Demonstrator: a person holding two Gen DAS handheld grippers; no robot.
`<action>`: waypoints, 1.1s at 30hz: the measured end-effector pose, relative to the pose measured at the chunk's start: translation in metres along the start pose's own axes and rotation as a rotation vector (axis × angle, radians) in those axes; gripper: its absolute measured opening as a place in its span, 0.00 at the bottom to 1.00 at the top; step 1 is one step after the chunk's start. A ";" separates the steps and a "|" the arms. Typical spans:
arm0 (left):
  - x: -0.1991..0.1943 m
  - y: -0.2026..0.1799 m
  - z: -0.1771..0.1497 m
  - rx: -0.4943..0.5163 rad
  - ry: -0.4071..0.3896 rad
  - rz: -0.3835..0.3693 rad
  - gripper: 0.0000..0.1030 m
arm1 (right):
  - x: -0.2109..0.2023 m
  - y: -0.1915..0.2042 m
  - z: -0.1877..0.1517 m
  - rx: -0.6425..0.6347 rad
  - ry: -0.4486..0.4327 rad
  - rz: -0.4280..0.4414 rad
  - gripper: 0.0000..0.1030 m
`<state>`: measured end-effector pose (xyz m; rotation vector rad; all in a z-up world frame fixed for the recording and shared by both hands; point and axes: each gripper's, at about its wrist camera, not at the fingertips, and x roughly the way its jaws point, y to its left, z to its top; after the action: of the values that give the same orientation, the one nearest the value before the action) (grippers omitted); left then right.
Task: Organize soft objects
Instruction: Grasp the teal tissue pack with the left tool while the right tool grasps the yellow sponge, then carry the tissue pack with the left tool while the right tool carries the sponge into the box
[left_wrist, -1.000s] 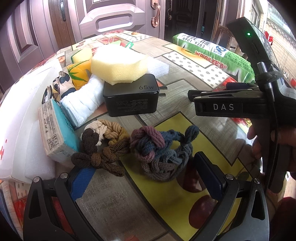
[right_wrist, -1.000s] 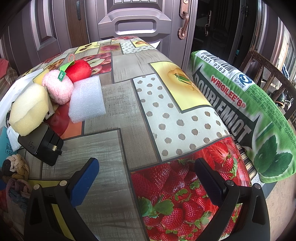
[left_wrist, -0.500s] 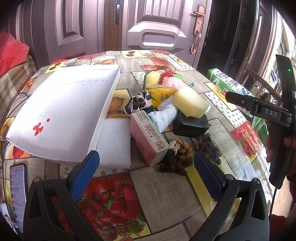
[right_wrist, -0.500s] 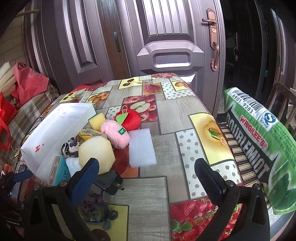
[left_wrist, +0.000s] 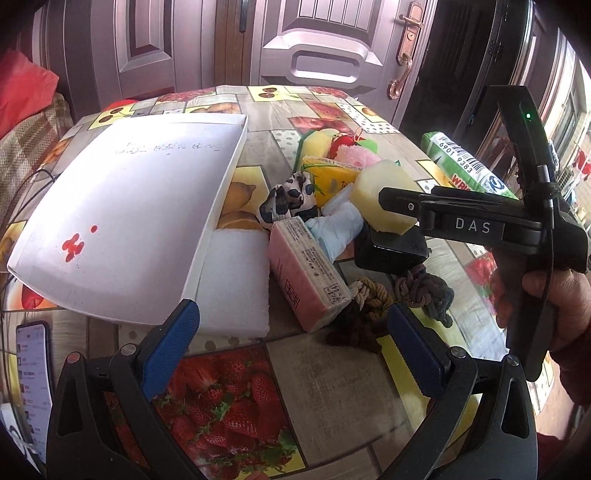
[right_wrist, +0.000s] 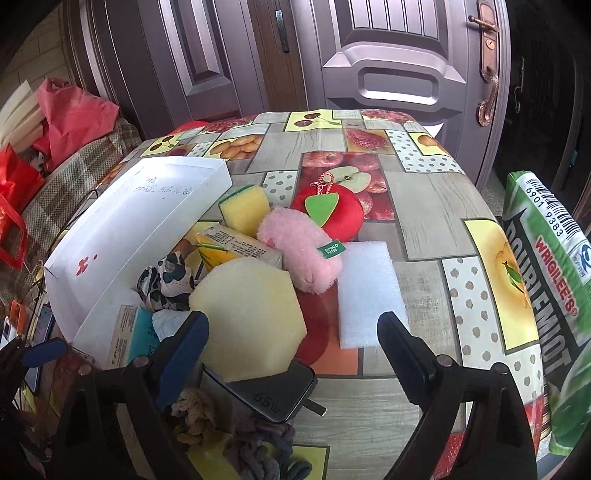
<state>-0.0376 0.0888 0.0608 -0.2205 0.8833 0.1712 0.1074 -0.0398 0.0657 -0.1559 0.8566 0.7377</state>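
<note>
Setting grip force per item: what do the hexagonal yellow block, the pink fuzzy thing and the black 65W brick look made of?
Hexagonal yellow block: looks like open-cell foam sponge, matte, fine-pored surface. Pink fuzzy thing: plush fabric, long shaggy pile, sewn green tag; probably stuffed. Black 65W brick: hard moulded plastic, smooth semi-matte shell with metal plug prongs; not soft.

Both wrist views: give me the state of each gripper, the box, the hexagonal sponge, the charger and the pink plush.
left gripper: open, holding nothing
right gripper: open, holding nothing
white box: open, nothing inside, tilted on a foam block
hexagonal sponge: resting on the black charger
black charger: unplugged, prongs exposed
pink plush: lying on the table, beside the red apple plush
</note>
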 end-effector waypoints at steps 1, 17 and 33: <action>0.002 -0.001 0.004 0.000 0.004 0.001 0.99 | 0.002 0.003 0.001 -0.011 -0.003 -0.002 0.88; 0.028 -0.011 0.020 0.016 0.059 0.069 0.91 | 0.015 0.018 0.001 -0.066 0.030 -0.019 0.83; 0.040 -0.009 0.018 0.018 0.064 0.072 0.25 | -0.046 -0.006 0.021 0.037 -0.129 -0.014 0.59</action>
<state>0.0029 0.0874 0.0412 -0.1781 0.9567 0.2242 0.1053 -0.0602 0.1126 -0.0805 0.7451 0.7104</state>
